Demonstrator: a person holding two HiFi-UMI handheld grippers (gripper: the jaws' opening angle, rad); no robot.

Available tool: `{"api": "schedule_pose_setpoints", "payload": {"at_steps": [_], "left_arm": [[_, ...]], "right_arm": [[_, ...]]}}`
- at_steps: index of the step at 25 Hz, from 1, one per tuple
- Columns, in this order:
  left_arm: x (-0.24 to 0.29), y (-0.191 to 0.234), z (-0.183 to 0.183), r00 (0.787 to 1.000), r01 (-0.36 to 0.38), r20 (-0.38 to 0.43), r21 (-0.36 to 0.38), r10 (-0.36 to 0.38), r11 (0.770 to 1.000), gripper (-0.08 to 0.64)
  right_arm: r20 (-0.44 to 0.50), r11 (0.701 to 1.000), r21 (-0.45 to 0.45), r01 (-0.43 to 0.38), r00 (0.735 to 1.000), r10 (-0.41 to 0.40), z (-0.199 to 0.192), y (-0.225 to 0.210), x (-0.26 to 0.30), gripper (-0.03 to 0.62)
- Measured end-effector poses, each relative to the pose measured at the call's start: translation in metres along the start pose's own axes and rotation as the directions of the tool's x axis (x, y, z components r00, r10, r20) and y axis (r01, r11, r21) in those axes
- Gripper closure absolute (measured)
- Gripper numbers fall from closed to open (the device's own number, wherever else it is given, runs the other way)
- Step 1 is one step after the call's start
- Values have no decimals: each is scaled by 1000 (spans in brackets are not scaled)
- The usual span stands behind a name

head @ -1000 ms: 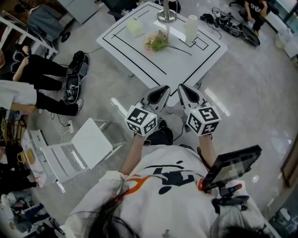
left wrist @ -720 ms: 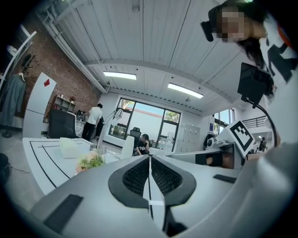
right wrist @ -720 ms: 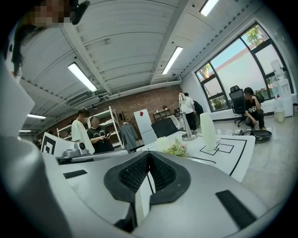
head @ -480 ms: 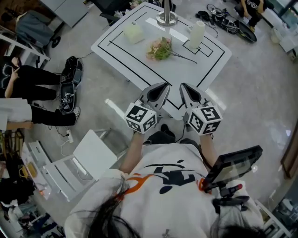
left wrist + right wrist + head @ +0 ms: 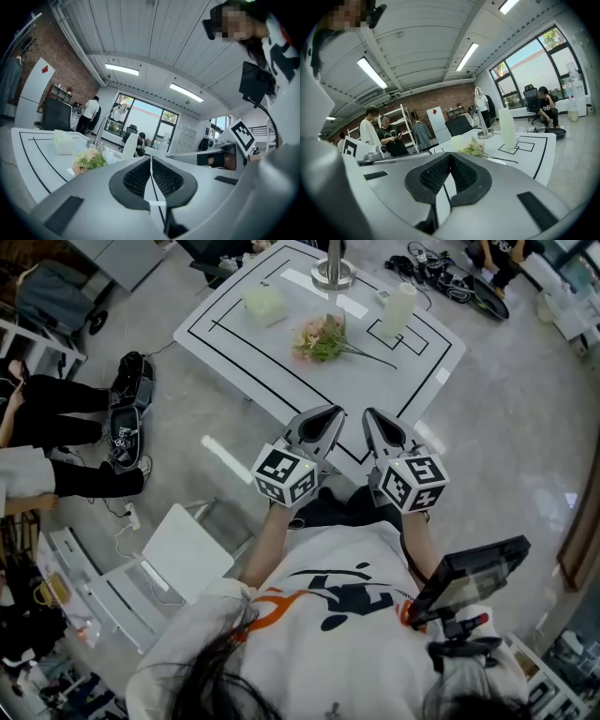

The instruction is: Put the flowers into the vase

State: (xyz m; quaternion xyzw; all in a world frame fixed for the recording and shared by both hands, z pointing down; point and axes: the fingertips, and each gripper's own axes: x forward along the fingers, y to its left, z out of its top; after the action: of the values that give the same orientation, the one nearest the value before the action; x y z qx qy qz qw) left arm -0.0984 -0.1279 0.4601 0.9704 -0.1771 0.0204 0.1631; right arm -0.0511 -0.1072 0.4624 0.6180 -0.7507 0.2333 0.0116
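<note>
A bunch of pink and green flowers lies on the white table, its long stem pointing right. A tall white vase stands upright on the table's right side by a black-outlined square. Both grippers hover side by side at the table's near edge, well short of the flowers. My left gripper is shut and holds nothing; my right gripper is shut and empty too. The flowers show low at left in the left gripper view. In the right gripper view the flowers and vase lie ahead.
A pale cube-shaped block sits at the table's back left and a metal lamp base at the back. A white folding chair stands at my left. People sit or stand around the room, with bags and cables on the floor.
The table has drawn closer in the head view, and both grippers now reach its near edge. Their jaws stay shut.
</note>
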Motion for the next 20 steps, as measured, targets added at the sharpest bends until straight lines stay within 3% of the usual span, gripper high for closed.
{"api": "schedule_pose_setpoints", "payload": {"at_steps": [6,20], "left_arm": [[0,15,-1,1000,-28,13,-28,28,999,549],[27,25,-1,999,-29,-24,-21,29,999,551]], "right_arm": [[-21,1000,-20,-23,1000,22,-1,4,7,578],[-41,997,43,-59,997,61,3,-25,31,579]]}}
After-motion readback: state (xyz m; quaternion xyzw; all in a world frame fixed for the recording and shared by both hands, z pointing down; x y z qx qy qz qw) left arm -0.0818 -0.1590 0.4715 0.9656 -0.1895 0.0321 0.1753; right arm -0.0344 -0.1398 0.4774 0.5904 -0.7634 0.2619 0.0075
